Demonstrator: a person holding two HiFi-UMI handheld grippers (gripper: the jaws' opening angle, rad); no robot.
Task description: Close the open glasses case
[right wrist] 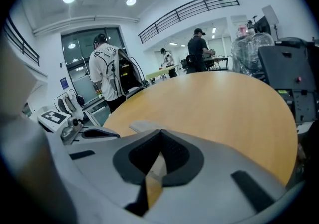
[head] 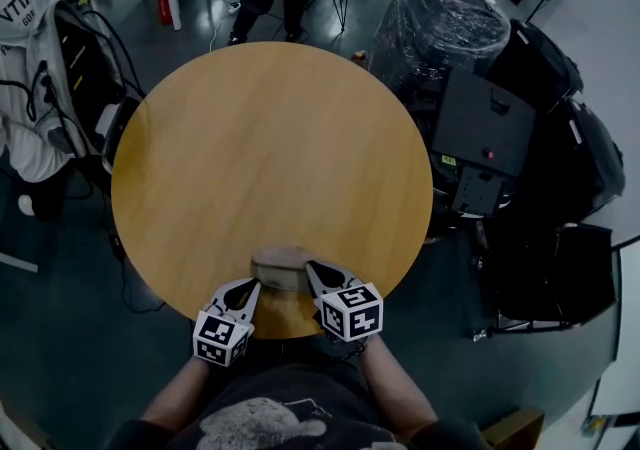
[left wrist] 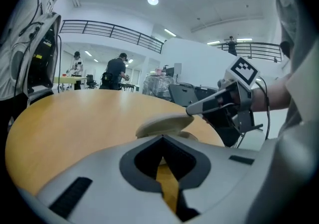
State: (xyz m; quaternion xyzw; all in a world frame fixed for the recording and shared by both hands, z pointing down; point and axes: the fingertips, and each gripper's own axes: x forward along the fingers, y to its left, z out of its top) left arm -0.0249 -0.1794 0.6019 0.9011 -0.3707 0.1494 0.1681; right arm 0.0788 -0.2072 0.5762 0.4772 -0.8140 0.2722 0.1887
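Your forearms come in low over the near edge of the table (head: 270,138). The left gripper (head: 240,293) and right gripper (head: 320,276) flank the one glasses case (head: 282,266). Both tongs are pressed together, pinching nothing. The right tip touches the lid (left wrist: 162,124), which seems slightly ajar.

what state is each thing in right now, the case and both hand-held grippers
glasses case: lid ajar, not closed yet, lying at the near edge of the table
left hand-held gripper: shut, holding nothing, just beside the case
right hand-held gripper: shut, holding nothing, tip at the raised lid
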